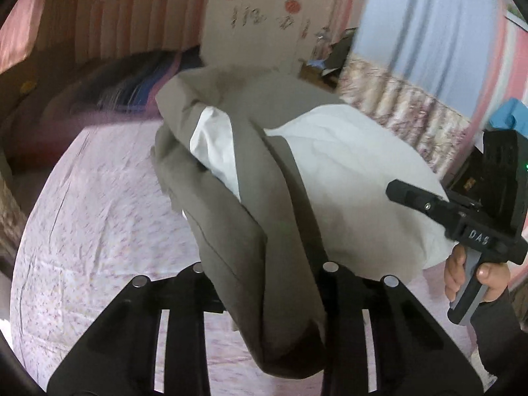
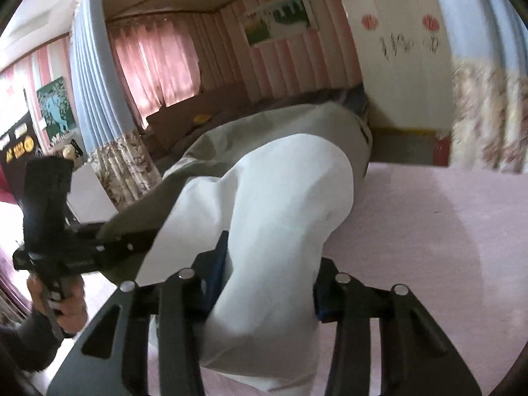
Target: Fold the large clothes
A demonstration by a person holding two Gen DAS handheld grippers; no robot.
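garment: a large grey-brown jacket [image 1: 250, 178] with a white lining [image 2: 280, 204], turned partly inside out and lifted off the bed [image 1: 99, 204], its far end draped back down toward the mattress.
left hand-held gripper [image 1: 264, 283]: clamped on a thick grey fold of the outer cloth, which bunches between its black fingers [image 1: 343, 293]; the hold looks meant to carry one corner of the garment up for a fold.
right hand-held gripper [image 2: 264, 293]: closed on a gathered roll of the white lining, with blue pads [image 2: 217, 264] showing at the fingers; probably the matching corner, so both ends rise together.
why both hold: judged from the task, two grips on one edge keep a wide, floppy piece spread enough to lay over itself.
outer cloth: matte, smooth woven fabric, fairly heavy, falling in broad soft folds with a stitched seam along one edge.
lining: thin, slightly crumpled, bright white, billowing in a rounded hump between the two grips.
bed: covered by a pale pink sheet with a fine speckled print, lightly creased, flat and wide enough to serve as the folding surface.
hands: a person's right hand [image 1: 468, 277] and left hand [image 2: 62, 303] each grip a black handle in a dark sleeve.
sharpness: both views are blurred, so fine stitching cannot be read.
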